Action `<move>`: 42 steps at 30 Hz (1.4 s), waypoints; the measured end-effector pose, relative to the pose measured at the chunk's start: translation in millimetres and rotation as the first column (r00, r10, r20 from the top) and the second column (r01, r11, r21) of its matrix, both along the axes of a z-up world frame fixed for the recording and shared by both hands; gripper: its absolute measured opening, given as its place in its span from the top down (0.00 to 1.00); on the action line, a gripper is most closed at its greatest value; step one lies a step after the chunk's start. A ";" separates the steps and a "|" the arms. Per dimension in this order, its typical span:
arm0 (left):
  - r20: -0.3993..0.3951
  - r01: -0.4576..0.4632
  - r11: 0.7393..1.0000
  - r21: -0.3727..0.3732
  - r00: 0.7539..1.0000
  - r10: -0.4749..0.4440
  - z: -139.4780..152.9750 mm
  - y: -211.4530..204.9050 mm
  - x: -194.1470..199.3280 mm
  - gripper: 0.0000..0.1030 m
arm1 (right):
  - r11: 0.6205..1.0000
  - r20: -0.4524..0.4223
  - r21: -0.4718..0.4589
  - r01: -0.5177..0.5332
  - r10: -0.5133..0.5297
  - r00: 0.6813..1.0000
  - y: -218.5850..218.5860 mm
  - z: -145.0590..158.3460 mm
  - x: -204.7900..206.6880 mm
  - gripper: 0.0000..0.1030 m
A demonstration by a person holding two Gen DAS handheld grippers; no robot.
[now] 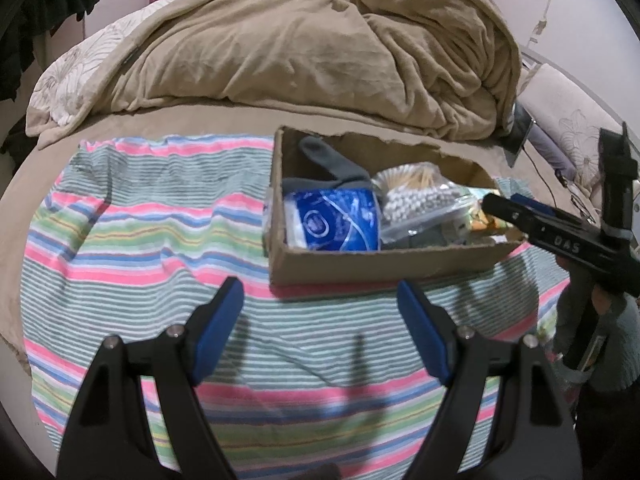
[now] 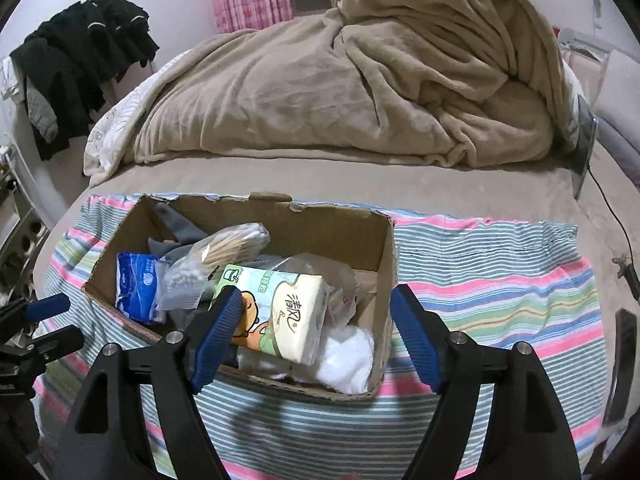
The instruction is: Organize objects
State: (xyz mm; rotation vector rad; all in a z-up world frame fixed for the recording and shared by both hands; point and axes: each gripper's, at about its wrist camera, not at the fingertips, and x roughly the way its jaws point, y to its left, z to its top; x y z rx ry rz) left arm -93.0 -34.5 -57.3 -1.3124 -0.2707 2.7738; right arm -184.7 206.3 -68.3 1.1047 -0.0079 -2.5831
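Observation:
An open cardboard box stands on a striped cloth on the bed. It holds a blue packet, a bag of cotton swabs, a tissue pack, grey socks and white cloth. My left gripper is open and empty over the cloth in front of the box; it also shows in the right wrist view. My right gripper is open and empty over the box's near right end, above the tissue pack; it also shows in the left wrist view.
A rumpled beige blanket lies piled behind the box. Dark clothes hang at the left. A tablet with a cable leans at the right. A dark device lies at the bed's right edge.

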 end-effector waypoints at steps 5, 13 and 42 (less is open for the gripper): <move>-0.001 -0.016 1.000 -0.004 1.000 0.016 2.5 -1.6 0.9 0.22 | 1.000 0.000 -0.007 0.003 -0.003 1.000 0.3 4.0 5.1 0.23; -0.008 -0.033 0.999 -0.018 0.999 0.033 11.8 0.1 10.5 0.22 | 1.000 0.000 -0.010 -0.015 0.015 1.000 -0.8 13.2 25.2 0.23; -0.073 -0.070 0.992 -0.104 0.995 0.063 48.8 24.4 66.3 0.22 | 0.996 -0.050 -0.017 -0.087 0.086 0.995 -18.7 53.0 104.4 0.23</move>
